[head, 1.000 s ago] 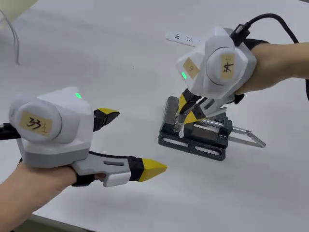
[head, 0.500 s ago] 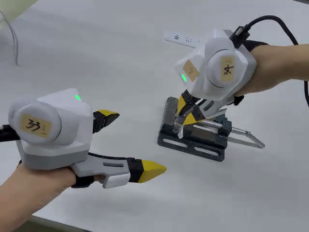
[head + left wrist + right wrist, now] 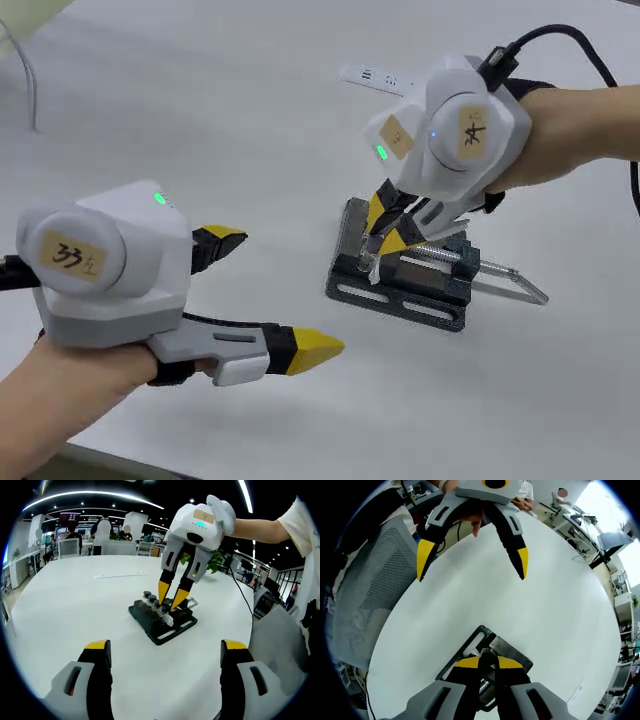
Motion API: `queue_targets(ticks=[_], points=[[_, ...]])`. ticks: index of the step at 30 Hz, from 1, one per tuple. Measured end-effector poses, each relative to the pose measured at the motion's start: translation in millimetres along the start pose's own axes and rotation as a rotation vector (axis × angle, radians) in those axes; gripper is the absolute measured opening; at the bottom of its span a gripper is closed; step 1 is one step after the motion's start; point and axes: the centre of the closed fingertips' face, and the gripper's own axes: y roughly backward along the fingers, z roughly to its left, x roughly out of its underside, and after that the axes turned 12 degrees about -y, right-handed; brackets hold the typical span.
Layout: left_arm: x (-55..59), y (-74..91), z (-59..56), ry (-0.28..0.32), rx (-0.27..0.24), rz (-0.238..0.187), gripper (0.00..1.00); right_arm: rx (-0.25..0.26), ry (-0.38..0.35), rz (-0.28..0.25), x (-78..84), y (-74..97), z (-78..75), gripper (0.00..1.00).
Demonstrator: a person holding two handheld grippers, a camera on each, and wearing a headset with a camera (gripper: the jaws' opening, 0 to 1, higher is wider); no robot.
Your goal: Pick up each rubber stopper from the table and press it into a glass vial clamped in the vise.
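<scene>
Far upper left of the head view: a thin cable lying on the white table (matte, bare, evenly lit). At the lower left, the left gripper, yellow-tipped jaws spread wide with nothing between them, hovering above the tabletop. Right of centre near the top, a flat white strip on the surface. Just below it, the right gripper, pointed downward, tips drawn nearly together over the left end of the black vise. Vise standing on the table right of centre, handle rod jutting toward the right edge.

At the left edge of the left gripper view: a bright office beyond the table's rim, with desks, chairs and people standing far off. Overhead, curved light strips across a dark ceiling. In the middle, the vise with a row of stoppered glass vials along its top. Right gripper reaching down from the upper right, jaws pinched on a dark rubber stopper at the near end of that row. Whether seated in its vial, cannot tell.

At the left of the right gripper view, a grey mesh chair past the table edge. At the upper right, more desks and a bright window.
</scene>
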Motion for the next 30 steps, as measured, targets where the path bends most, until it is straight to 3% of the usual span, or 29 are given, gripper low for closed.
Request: queue_targets(ticks=[8, 14, 21, 30], points=[[0.0, -0.8, -0.1, 0.003, 0.002, -0.002, 0.89, -0.011, -0.005, 0.015, -1.0, -1.7, -2.1, 0.05], [-0.1, -1.1, 0.2, 0.006, 0.000, -0.004, 0.89, -0.017, -0.064, 0.036, -2.1, -1.9, -0.5, 0.05], [-0.7, -2.5, -0.6, 0.007, 0.002, -0.007, 0.89, -0.015, -0.170, 0.003, -0.7, -2.0, -3.3, 0.04], [-1.0, -3.0, -1.4, 0.009, 0.002, -0.010, 0.89, 0.046, -0.328, -0.073, 0.3, -1.7, -4.1, 0.04]])
